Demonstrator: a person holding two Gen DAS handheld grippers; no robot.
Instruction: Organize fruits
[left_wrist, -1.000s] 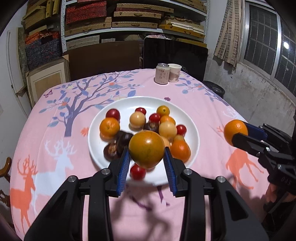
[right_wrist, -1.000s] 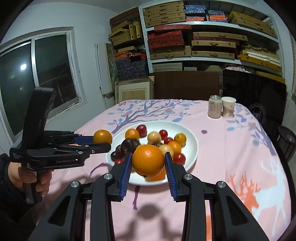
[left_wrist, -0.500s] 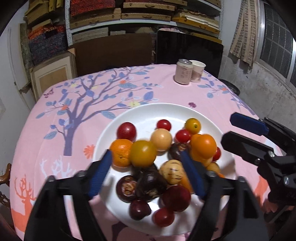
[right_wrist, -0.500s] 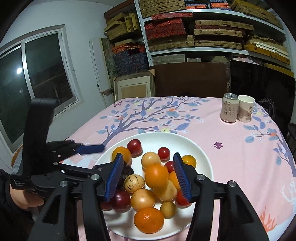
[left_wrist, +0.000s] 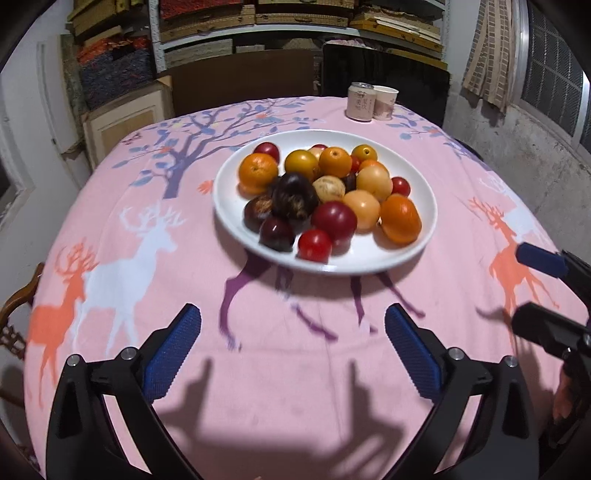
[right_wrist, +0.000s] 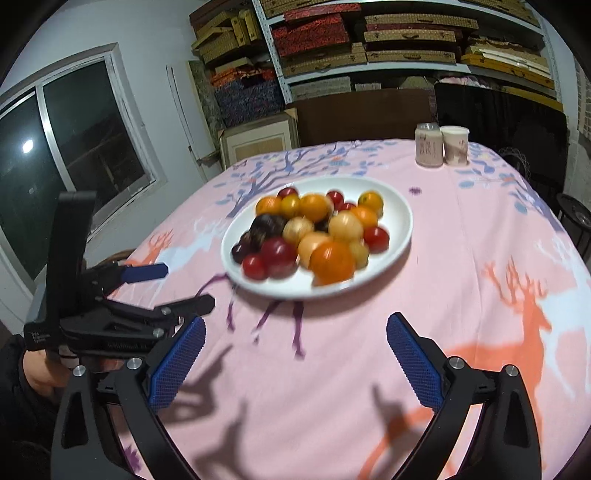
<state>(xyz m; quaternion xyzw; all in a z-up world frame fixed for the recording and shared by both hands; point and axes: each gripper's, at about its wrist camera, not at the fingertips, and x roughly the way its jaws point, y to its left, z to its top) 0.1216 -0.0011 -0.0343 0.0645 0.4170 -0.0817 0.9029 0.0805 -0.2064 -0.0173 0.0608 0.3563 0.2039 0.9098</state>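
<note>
A white plate (left_wrist: 424, 192) (right_wrist: 402, 225) in the middle of the pink tablecloth holds several fruits: oranges (left_wrist: 258, 170) (right_wrist: 331, 261), yellow plums, red tomatoes (left_wrist: 314, 244) and dark purple fruits (left_wrist: 293, 195). My left gripper (left_wrist: 293, 354) is open and empty, above the cloth near the table's front edge, short of the plate. It also shows in the right wrist view (right_wrist: 173, 286). My right gripper (right_wrist: 295, 363) is open and empty, likewise short of the plate; it shows at the right edge of the left wrist view (left_wrist: 532, 284).
A drink can (left_wrist: 361, 101) (right_wrist: 427, 144) and a paper cup (left_wrist: 385, 103) (right_wrist: 455, 144) stand at the table's far side. Dark chairs and shelves of boxes stand behind the table. A wooden chair back (left_wrist: 16, 299) pokes up at the left table edge.
Both grippers let go of their oranges onto the plate, opened wide and drew back toward the table's front edge.
</note>
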